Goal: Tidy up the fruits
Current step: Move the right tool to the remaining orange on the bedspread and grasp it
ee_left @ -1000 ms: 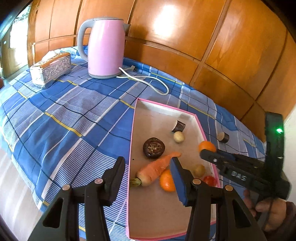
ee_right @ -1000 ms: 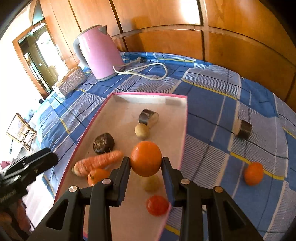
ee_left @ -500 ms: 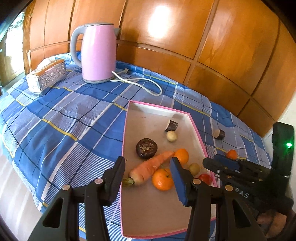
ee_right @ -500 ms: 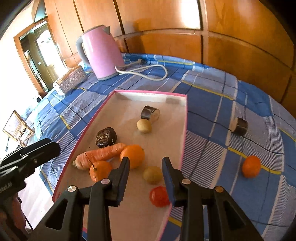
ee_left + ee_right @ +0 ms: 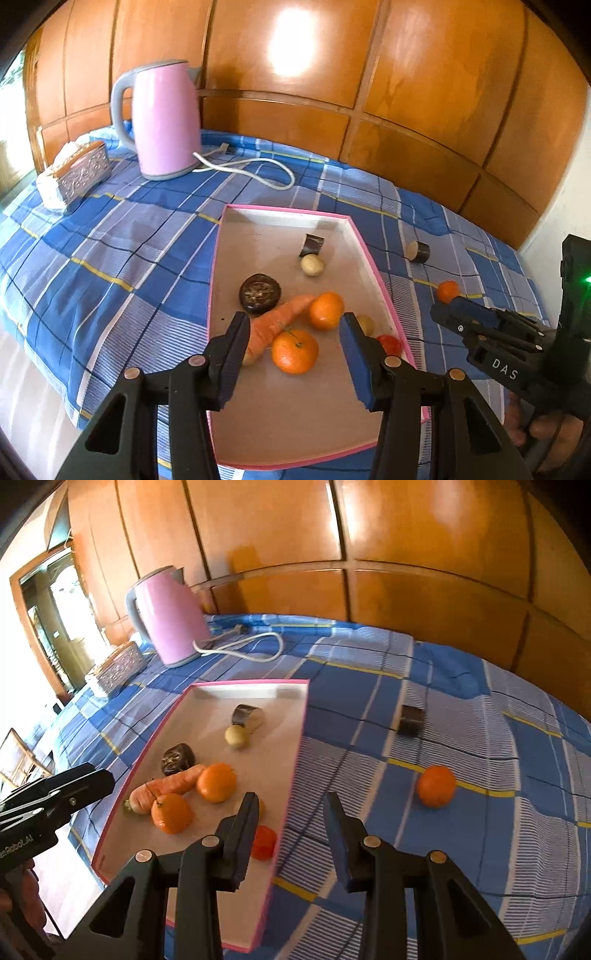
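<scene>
Hovering over the shallow pink-rimmed cardboard tray [image 5: 364, 247], both black two-finger grippers, left [image 5: 291, 334] and right [image 5: 291, 812], gape with nothing between their jaws. Two round oranges [image 5: 216, 782] lie beside a tapered carrot [image 5: 166, 786] near the tray's front edge; a third orange [image 5: 436, 786] sits apart on the blue checked cloth [image 5: 480, 738].

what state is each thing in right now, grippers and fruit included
left gripper: open, empty, above tray
right gripper: open, empty, over tray's right edge
pink tray: holds two oranges, carrot, other pieces
loose orange: on cloth, outside tray
kettle: upright, lid shut, cord loose on cloth
</scene>
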The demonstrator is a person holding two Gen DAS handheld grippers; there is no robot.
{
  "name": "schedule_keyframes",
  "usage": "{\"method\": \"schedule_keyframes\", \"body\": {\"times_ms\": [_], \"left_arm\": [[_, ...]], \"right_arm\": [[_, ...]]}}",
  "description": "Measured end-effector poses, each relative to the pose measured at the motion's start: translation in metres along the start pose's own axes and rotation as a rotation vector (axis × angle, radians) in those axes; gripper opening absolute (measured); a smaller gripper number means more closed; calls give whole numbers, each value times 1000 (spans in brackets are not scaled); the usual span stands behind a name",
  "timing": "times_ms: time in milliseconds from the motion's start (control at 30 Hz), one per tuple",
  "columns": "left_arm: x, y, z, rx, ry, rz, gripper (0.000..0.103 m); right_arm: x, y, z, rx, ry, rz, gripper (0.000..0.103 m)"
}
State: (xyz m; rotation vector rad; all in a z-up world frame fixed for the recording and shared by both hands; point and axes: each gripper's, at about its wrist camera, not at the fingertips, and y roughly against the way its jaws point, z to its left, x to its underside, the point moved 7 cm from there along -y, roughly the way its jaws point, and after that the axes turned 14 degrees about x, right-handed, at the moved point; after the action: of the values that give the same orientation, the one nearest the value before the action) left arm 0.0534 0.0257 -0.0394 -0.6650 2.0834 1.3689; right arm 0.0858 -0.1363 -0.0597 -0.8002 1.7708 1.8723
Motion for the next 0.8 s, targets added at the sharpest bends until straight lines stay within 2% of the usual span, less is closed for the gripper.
{"method": "schedule_keyframes", "body": {"times_ms": [467,800], "left_arm": [[2,-16,-36,35,-87,41,51],[6,-28,-60,57,-145,71,54]], "right_arm": [[16,1,-56,93,-98,14,36],[22,4,-81,136,-147,10,36]]}}
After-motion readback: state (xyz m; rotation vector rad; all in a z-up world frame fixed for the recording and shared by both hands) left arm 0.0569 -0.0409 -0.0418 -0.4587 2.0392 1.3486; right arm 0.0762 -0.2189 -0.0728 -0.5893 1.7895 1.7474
